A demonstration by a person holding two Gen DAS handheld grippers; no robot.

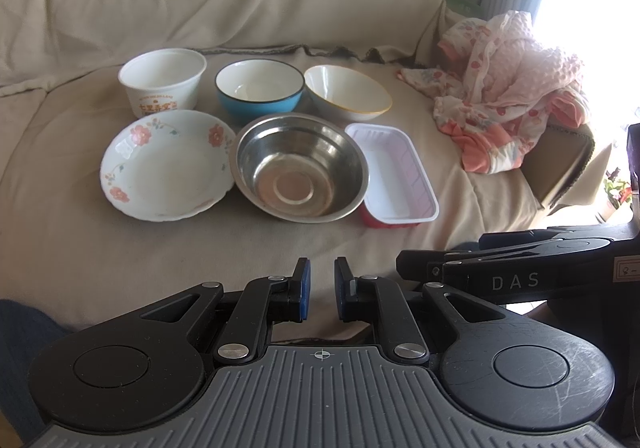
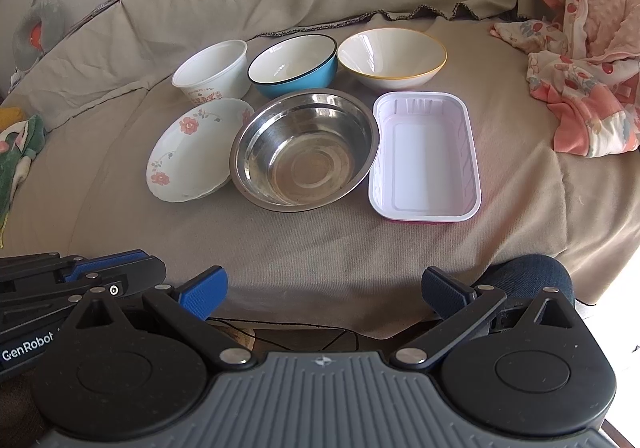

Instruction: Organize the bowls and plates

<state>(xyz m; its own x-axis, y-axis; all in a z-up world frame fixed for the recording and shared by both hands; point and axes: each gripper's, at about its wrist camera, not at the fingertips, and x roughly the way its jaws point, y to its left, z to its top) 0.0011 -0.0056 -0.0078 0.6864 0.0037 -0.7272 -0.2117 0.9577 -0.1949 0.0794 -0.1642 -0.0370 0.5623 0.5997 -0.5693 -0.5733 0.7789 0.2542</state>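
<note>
1. Six dishes sit in two rows of three on a cloth-covered sofa seat [image 2: 320,248], all empty, none stacked.
2. Risk: the seat is soft and creased, so a stack may lean or slide, I judge. The yellow-rimmed bowl [image 2: 392,55] already sits tilted.
3. Risk: the dishes are packed tight. The steel bowl [image 2: 304,149] looks to touch the floral plate [image 2: 198,149] and the white plastic tray [image 2: 426,155], so a claw going in for one likely nudges a neighbour.
4. Risk: the plate is shallow and low on the cloth, so a finger may catch fabric instead of the rim.
5. Risk: ceramic into steel may clank or chip if dropped.
6. Left claw [image 1: 320,288]: clenched on nothing, only a narrow gap between the pads, hanging near the front of the seat, well short of the dishes.
7. Right claw [image 2: 324,288]: released wide, empty, also short of the dishes.
8. Count: bowls four: the white paper bowl with print [image 2: 212,69], the blue bowl [image 2: 292,65], the yellow-rimmed one, the steel one.
9. Plates one, trays one.
10. Pink bundled cloth [image 2: 588,47] one, well right of the dishes.
</note>
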